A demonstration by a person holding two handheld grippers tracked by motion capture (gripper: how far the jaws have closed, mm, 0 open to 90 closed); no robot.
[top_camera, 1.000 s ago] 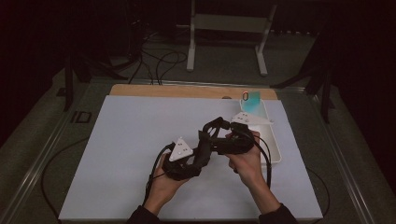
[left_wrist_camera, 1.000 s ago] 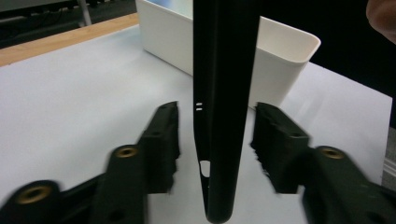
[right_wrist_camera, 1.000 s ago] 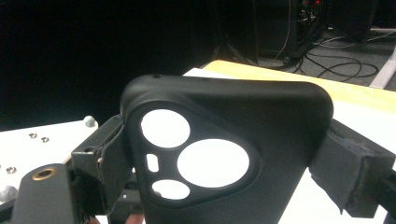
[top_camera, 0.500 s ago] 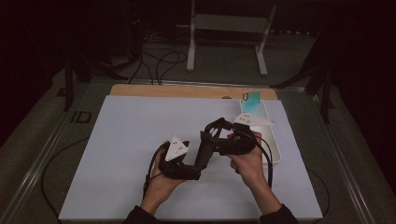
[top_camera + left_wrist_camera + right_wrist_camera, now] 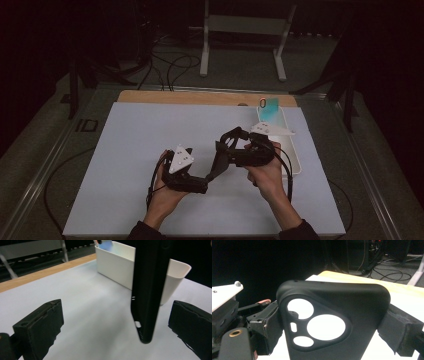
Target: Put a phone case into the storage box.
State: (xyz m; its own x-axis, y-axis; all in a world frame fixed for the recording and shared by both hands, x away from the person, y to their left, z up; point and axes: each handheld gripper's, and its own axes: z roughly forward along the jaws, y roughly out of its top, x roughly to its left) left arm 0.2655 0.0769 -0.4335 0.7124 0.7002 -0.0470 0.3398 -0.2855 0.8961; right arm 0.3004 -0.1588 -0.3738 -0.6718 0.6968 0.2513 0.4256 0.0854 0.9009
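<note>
A black phone case [image 5: 337, 315] with round camera cutouts stands upright in my right gripper [image 5: 337, 331], which is shut on its two long sides. From above, the case [image 5: 218, 161] hangs over the white mat between both hands, the right gripper [image 5: 227, 146] holding its upper end. My left gripper [image 5: 210, 175] faces it from the left. In the left gripper view the case [image 5: 147, 290] shows edge-on between the left gripper's [image 5: 113, 332] jaws. Those jaws have just been opening and stand wide apart; neither pad touches the case.
A white bin [image 5: 294, 159] stands on the mat's right side behind the right hand, with a teal item [image 5: 271, 107] at its far end. The white mat [image 5: 145, 130] covers the table, edged by a wooden strip [image 5: 200, 97] at the back. Cables and a stand lie beyond.
The left gripper's jaws have spread and let go of the case, and the left hand has drawn slightly back to the left. The right hand still holds the case in the same place.
</note>
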